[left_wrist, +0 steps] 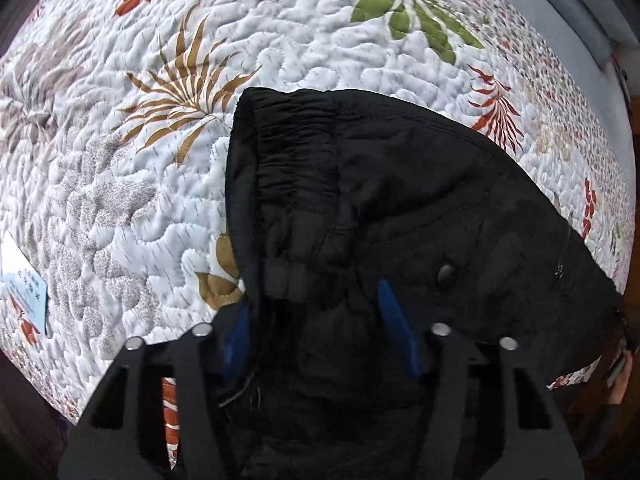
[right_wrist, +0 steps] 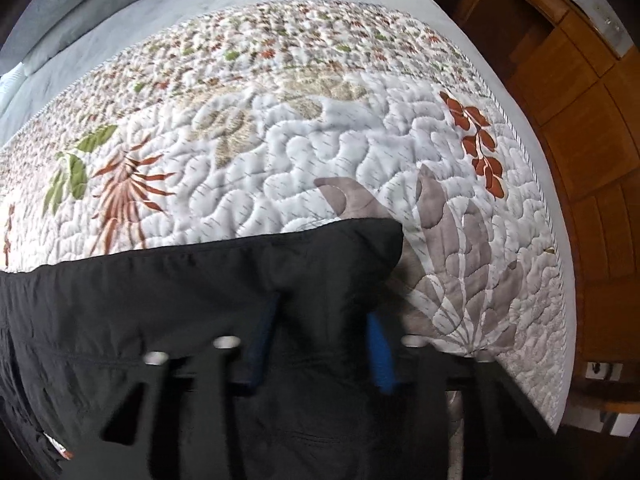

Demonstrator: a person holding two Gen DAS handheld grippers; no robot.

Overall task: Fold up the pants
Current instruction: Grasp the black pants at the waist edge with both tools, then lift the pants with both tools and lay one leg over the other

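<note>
Left wrist view: black pants (left_wrist: 400, 184) are lying on the quilted leaf-print bedspread (left_wrist: 120, 208), elastic waistband (left_wrist: 288, 152) running away from the camera. Left gripper (left_wrist: 312, 312) is pointing down w/ its blue fingers (left_wrist: 390, 312) either side of a raised bunch of fabric near the waist end; pads look to be squeezing it, so it's pinching the pants, prob. to lift that end for the fold. A white card (left_wrist: 24, 276) is sitting at the quilt's left edge, well apart.

Right wrist view: right gripper (right_wrist: 320, 332) is coming down on the same pants (right_wrist: 160, 300), by the outer corner (right_wrist: 376, 236) near the bed's side. Blue fingers (right_wrist: 378, 354) are set close w/ cloth gathered btwn them, so clamping the pants. Frame is blurred. Wooden cabinets (right_wrist: 560, 100) are standing beyond the bed. Both ends gripped = garment can be carried over evenly
</note>
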